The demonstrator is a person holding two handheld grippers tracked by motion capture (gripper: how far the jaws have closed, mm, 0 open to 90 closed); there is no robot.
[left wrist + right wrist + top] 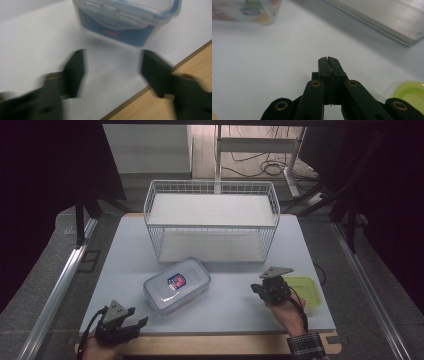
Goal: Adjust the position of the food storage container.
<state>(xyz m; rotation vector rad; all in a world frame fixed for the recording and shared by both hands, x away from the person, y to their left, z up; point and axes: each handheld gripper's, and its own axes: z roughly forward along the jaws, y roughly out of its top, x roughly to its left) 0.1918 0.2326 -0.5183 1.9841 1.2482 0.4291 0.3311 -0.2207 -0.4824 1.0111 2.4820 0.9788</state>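
Left gripper (pixel 134 318) at near table edge, jaws apart w/ nothing between; clear lidded box (pixel 176 284) w/ blue seal lies just ahead of its tips, not touched. Right gripper (pixel 329 59) w/ jaws pressed together, empty, resting low over white tabletop (pixel 235 295); green container (pixel 303 287) just beside it on its right, wire basket (pixel 212 220) farther ahead

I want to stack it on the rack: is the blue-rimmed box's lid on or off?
On. The lid sits flat on the box, and a side clip looks folded down.
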